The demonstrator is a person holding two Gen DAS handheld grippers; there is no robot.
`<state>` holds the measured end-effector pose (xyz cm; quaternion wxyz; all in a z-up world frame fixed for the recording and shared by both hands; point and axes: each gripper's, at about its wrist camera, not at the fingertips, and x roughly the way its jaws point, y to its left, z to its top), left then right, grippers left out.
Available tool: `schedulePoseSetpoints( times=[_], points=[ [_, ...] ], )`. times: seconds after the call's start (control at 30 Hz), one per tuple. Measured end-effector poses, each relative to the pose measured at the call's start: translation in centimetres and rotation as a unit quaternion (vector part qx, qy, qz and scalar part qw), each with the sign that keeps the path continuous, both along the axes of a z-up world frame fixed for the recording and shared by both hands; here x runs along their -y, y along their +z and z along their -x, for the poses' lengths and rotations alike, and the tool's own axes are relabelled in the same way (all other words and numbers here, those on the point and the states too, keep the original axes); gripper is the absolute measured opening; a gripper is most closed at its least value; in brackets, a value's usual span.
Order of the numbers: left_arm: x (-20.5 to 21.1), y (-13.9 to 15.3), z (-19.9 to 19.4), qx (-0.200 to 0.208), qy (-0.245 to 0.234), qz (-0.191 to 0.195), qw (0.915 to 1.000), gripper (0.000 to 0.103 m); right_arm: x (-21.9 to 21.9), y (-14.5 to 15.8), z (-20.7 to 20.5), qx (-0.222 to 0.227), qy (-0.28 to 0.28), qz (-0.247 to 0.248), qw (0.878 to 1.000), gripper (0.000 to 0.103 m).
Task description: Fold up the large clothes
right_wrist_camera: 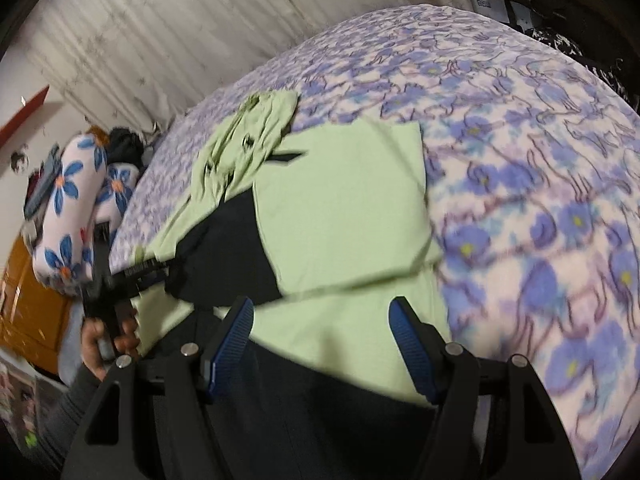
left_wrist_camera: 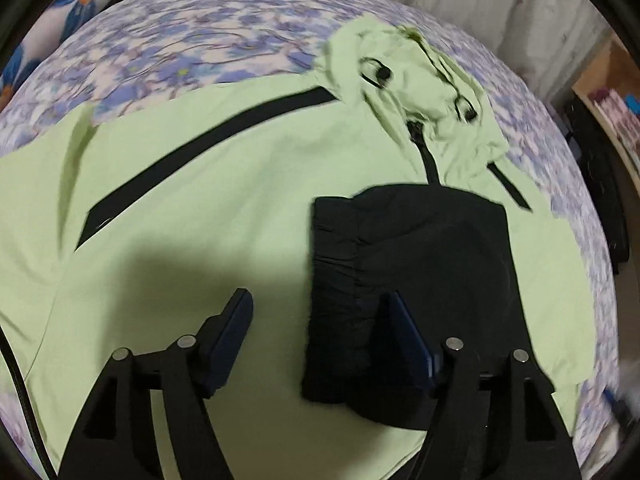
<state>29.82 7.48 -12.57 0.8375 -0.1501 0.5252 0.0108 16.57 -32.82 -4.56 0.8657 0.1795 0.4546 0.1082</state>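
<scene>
Light green jacket (left_wrist_camera: 208, 200) spread flat on the bed (left_wrist_camera: 192, 40), black stripe (left_wrist_camera: 200, 160) slanting across its chest, black zipper (left_wrist_camera: 430, 160) running up to the crumpled hood (left_wrist_camera: 420, 80) at the far end. Black folded-in piece (left_wrist_camera: 416, 280) lying on top of the green cloth, directly ahead of the left gripper (left_wrist_camera: 316, 320). Fingers (left_wrist_camera: 232, 332) of that gripper spread wide, pinching nothing: one over bare green cloth, the other in front of the black piece, its near edge between them; whether touching, cannot tell. In the right wrist view, a green panel (right_wrist_camera: 340, 208) folded over the body of the jacket, just beyond the right gripper (right_wrist_camera: 320, 336). Fingers (right_wrist_camera: 230, 340) there also spread apart, holding nothing, green fabric between and beyond them, dark cloth under their base. Left of those fingers, the left gripper (right_wrist_camera: 140, 274) reaching in at the black piece, gripped by a hand (right_wrist_camera: 106, 344) in a dark sleeve. Purple-flowered bedspread (right_wrist_camera: 540, 200) all around the jacket. Further off, left of the fingers, pillows with blue flowers (right_wrist_camera: 68, 216), and a pale ribbed wall (right_wrist_camera: 160, 40) behind the bed. Everything slightly blurred.
</scene>
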Motion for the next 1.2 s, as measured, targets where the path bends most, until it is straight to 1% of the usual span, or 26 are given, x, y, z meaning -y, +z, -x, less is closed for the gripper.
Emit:
schedulePoseSetpoints(
  times=[0.03, 0.07, 0.1, 0.13, 0.2, 0.27, 0.3, 0.37, 0.4, 0.47, 0.5, 0.57, 0.63, 0.7, 0.77, 0.8, 0.87, 0.9, 0.93, 0.97, 1.0, 1.03, 1.07, 1.1, 1.17, 1.2],
  points=[
    [0.7, -0.2, -0.3, 0.002, -0.018, -0.007, 0.9998, 0.057, 0.4, 0.1, -0.8, -0.001, -0.007, 0.003, 1.000, 0.070],
    [1.8, -0.1, -0.6, 0.003, -0.045, -0.011, 0.9989, 0.043, 1.1, 0.0, -2.1, -0.003, -0.016, 0.000, 1.000, 0.070],
    [2.3, 0.0, -0.7, -0.001, -0.055, -0.028, 0.9981, 0.030, 1.6, -0.1, -3.0, -0.007, -0.021, -0.005, 1.000, 0.070],
    [3.2, 0.1, -1.0, -0.002, -0.068, -0.056, 0.9961, 0.025, 2.3, -0.4, -4.2, -0.015, -0.029, -0.011, 0.999, 0.070],
    [4.4, 1.1, -1.3, 0.010, -0.093, -0.086, 0.9919, 0.021, 3.4, -0.9, -6.1, -0.028, -0.044, -0.025, 0.998, 0.070],
    [4.4, 2.8, -1.4, 0.037, -0.097, -0.097, 0.9898, 0.021, 4.3, -1.4, -7.9, -0.038, -0.058, -0.033, 0.997, 0.070],
    [3.9, 4.3, -1.3, 0.063, -0.093, -0.098, 0.9889, 0.021, 4.5, -1.5, -8.5, -0.038, -0.058, -0.037, 0.997, 0.070],
    [2.6, 5.6, -1.5, 0.084, -0.081, -0.107, 0.9873, 0.021, 4.7, -1.6, -9.7, -0.033, -0.054, -0.038, 0.997, 0.070],
    [1.9, 5.7, -1.9, 0.084, -0.076, -0.112, 0.9872, 0.021, 4.7, -1.8, -10.4, -0.033, -0.056, -0.036, 0.997, 0.070],
    [0.3, 4.9, -2.4, 0.067, -0.063, -0.117, 0.9889, 0.021, 4.8, -2.7, -11.8, -0.041, -0.063, -0.029, 0.997, 0.070],
    [-0.4, 3.6, -3.0, 0.046, -0.061, -0.110, 0.9910, 0.022, 4.9, -3.2, -12.5, -0.047, -0.065, -0.028, 0.996, 0.070],
    [-0.9, 1.8, -3.5, 0.018, -0.061, -0.102, 0.9928, 0.023, 4.9, -4.6, -14.2, -0.069, -0.070, -0.029, 0.995, 0.070],
    [-0.7, 1.0, -3.3, 0.016, -0.062, -0.109, 0.9919, 0.025, 4.6, -5.7, -15.4, -0.083, -0.066, -0.032, 0.994, 0.070],
    [-0.4, 1.0, -3.3, 0.025, -0.060, -0.117, 0.9910, 0.025, 3.9, -6.5, -16.6, -0.088, -0.060, -0.019, 0.994, 0.068],
    [0.0, 1.3, -3.5, 0.026, -0.058, -0.108, 0.9921, 0.025, 3.0, -6.6, -17.3, -0.088, -0.042, 0.004, 0.995, 0.021],
    [0.1, 1.5, -3.6, 0.030, -0.060, -0.105, 0.9921, 0.024, 2.6, -6.2, -17.3, -0.081, -0.042, 0.036, 0.995, 0.002],
    [1.3, 2.5, -2.9, 0.055, -0.072, -0.111, 0.9897, 0.024, 2.4, -4.9, -17.0, -0.048, -0.050, 0.085, 0.994, 0.002],
    [1.9, 2.9, -2.9, 0.066, -0.075, -0.125, 0.9872, 0.024, 2.6, -5.0, -17.1, -0.045, -0.055, 0.094, 0.993, 0.001],
    [2.5, 2.7, -3.0, 0.066, -0.078, -0.139, 0.9850, 0.024, 2.9, -5.6, -17.3, -0.055, -0.058, 0.100, 0.992, 0.001],
    [3.0, 2.2, -3.2, 0.056, -0.083, -0.153, 0.9832, 0.024, 3.2, -6.4, -17.5, -0.066, -0.055, 0.105, 0.991, 0.001],
    [3.5, 1.2, -3.4, 0.037, -0.087, -0.167, 0.9814, 0.025, 3.3, -6.8, -17.7, -0.072, -0.052, 0.106, 0.990, 0.002],
    [3.6, 0.6, -3.5, 0.025, -0.088, -0.173, 0.9806, 0.027, 3.4, -6.8, -17.5, -0.075, -0.053, 0.106, 0.990, 0.003],
    [3.7, 0.4, -3.3, 0.028, -0.087, -0.176, 0.9801, 0.027, 3.6, -6.3, -17.1, -0.076, -0.058, 0.103, 0.990, 0.004],
    [3.6, 0.8, -3.0, 0.032, -0.085, -0.177, 0.9801, 0.028, 3.8, -5.7, -16.6, -0.074, -0.065, 0.102, 0.990, 0.010],
    [3.4, 1.8, -2.2, 0.040, -0.089, -0.165, 0.9814, 0.028, 3.8, -4.3, -15.2, -0.061, -0.067, 0.103, 0.991, 0.015],
    [3.3, 2.4, -1.8, 0.045, -0.091, -0.161, 0.9817, 0.028, 3.5, -3.3, -14.2, -0.050, -0.064, 0.108, 0.991, 0.022]
  ],
)
